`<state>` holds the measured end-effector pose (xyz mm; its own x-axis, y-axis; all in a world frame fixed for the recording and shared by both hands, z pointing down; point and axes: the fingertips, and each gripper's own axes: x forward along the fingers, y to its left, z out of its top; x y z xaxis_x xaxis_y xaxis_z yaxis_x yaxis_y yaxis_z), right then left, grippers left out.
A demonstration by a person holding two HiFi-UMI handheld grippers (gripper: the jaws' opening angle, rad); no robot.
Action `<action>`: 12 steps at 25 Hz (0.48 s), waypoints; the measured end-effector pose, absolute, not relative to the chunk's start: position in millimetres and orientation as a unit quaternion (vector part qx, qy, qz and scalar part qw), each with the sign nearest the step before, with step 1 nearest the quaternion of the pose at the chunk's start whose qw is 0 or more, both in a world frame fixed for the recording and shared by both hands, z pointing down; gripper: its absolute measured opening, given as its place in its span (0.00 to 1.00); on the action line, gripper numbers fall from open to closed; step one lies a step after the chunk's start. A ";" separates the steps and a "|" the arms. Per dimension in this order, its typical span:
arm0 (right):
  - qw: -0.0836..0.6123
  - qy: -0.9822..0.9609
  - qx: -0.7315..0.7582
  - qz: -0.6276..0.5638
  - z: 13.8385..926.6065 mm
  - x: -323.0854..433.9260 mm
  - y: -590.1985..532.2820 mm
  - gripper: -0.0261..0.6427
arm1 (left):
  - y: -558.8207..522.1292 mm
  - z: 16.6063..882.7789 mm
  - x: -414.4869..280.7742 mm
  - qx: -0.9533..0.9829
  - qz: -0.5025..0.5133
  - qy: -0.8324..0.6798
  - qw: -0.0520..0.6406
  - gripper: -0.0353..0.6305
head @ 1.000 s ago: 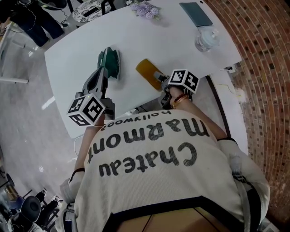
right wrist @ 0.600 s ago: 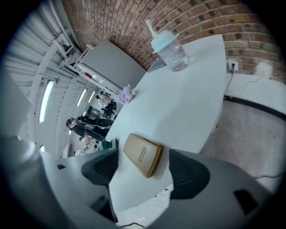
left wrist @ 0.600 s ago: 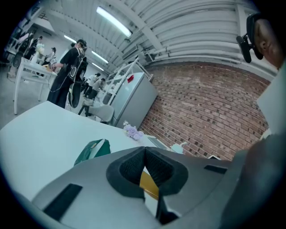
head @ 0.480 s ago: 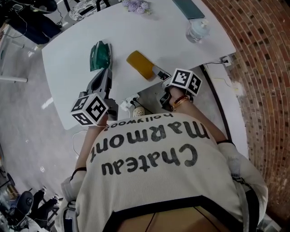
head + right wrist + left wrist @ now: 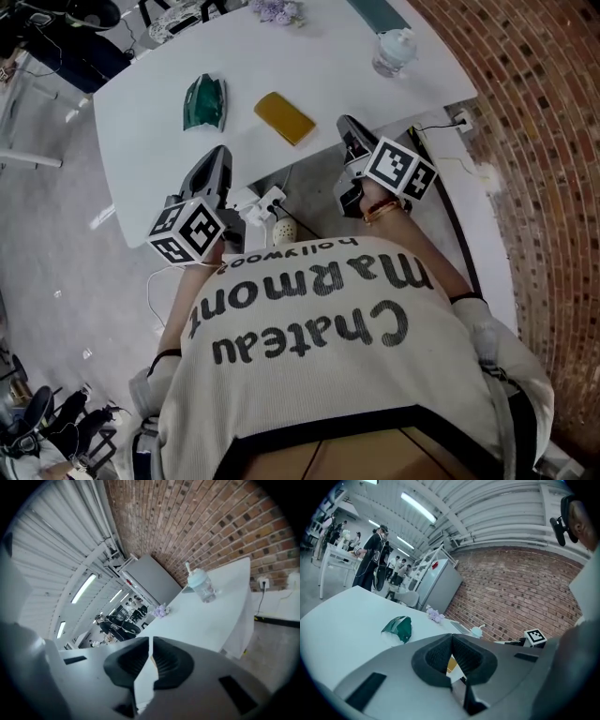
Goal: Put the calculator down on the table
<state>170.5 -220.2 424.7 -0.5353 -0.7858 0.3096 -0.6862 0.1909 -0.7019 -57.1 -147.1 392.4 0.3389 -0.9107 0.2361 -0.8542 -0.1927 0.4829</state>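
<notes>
Now the right gripper (image 5: 150,641) hangs empty, ribbed jaws closing almost together, apart from the flat mustard-yellow calculator (image 5: 284,117) lying on the smooth white table (image 5: 141,103).

Both grippers are held close in front of the person's chest, pointing away from the body and tipped a little downward. The left gripper (image 5: 218,157) has its marker cube (image 5: 187,228) nearest the body, and its jaws are pressed together with nothing in them. The right gripper (image 5: 349,128) reaches a bit further out and angles in toward the left one. Its jaws are closing, with just a thin slit left and nothing between them. The right hand (image 5: 361,199) grips the handle right under its cube. The arms are mostly hidden by the torso.
</notes>
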 end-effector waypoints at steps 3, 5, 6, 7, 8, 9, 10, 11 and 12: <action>0.072 0.792 -0.474 -0.380 403.4 177.3 -206.9 0.03 | -131.7 385.4 -52.6 0.769 -0.057 -0.578 0.267 0.06; 0.080 0.807 -0.467 -0.353 390.7 181.0 -195.7 0.03 | -120.1 381.4 -48.1 0.769 -0.060 -0.580 0.261 0.06; 0.083 0.813 -0.466 -0.340 385.6 183.8 -189.8 0.03 | -114.3 380.0 -45.8 0.769 -0.061 -0.581 0.259 0.06; 0.085 0.816 -0.467 -0.329 381.9 187.5 -184.3 0.03 | -108.7 379.0 -43.1 0.769 -0.061 -0.582 0.257 0.06; 0.084 0.818 -0.471 -0.319 378.9 191.3 -179.2 0.03 | -103.4 378.3 -40.0 0.769 -0.061 -0.583 0.256 0.06; 0.081 0.818 -0.476 -0.311 376.7 195.1 -174.7 0.03 | -98.4 377.8 -36.8 0.770 -0.061 -0.582 0.255 0.06; 0.078 0.818 -0.481 -0.306 375.5 198.7 -170.5 0.03 | -93.7 377.5 -33.8 0.770 -0.060 -0.582 0.254 0.06; 0.074 0.818 -0.484 -0.302 375.4 202.2 -166.8 0.03 | -89.0 377.4 -31.4 0.771 -0.060 -0.582 0.254 0.06; 0.071 0.816 -0.488 -0.301 376.4 205.6 -163.1 0.03 | -84.2 377.4 -29.6 0.771 -0.060 -0.582 0.253 0.06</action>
